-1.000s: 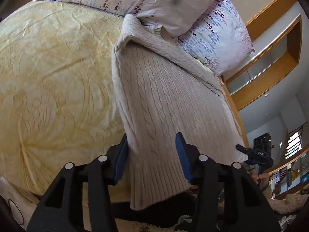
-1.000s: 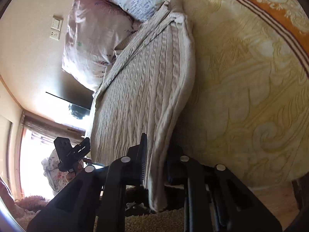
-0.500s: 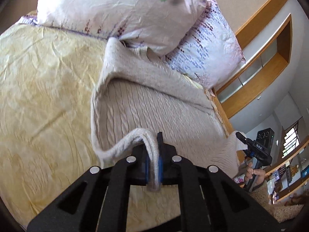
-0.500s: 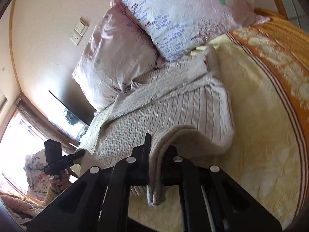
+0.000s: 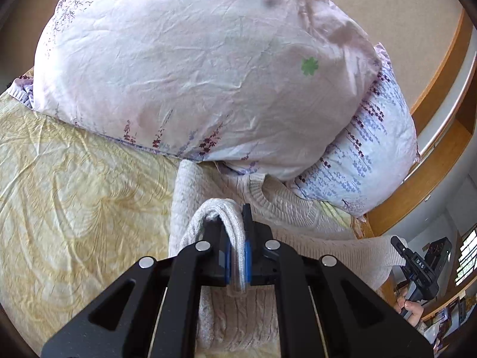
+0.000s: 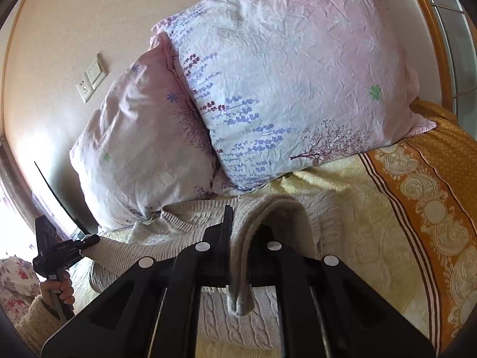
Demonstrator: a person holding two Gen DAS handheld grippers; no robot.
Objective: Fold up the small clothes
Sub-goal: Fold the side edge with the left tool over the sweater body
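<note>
While clamped on the ribbed hem of the cream cable-knit sweater (image 5: 298, 223), judged to be midway through the bottom-to-top fold: hem lifted and held close to the collar, not yet laid down.

Starting at the left: pale yellow patterned bedspread (image 5: 74, 208) lying bare beside the garment, so plenty of free room on that side. Next, the left gripper (image 5: 236, 238), jaws pressed tight on a doubled loop of hem between blue pads, poised over the shoulder area just short of the ribbed neckline. Beneath it, sweater body flat on the bed, collar end touching the big pink floral pillow (image 5: 193, 74). Across the garment, hem edge stretched toward the right gripper (image 6: 238, 238), likewise closed on its own hem corner, knit draped over one finger. Further right, orange ornamented border of the bedspread (image 6: 417, 223), well apart from the sweater, open for sliding.

Next move, as judged: lower both grippers together, keep the hem level, line it up with the shoulders, and let go only once the cloth rests on the layer below.

Little room ahead: pink pillow and pale blue flowered pillow (image 6: 283, 89) crowding the collar, so no pushing forward. Wooden bed frame (image 5: 387, 214) near the sweater's far side in the left view; best kept clear of.
</note>
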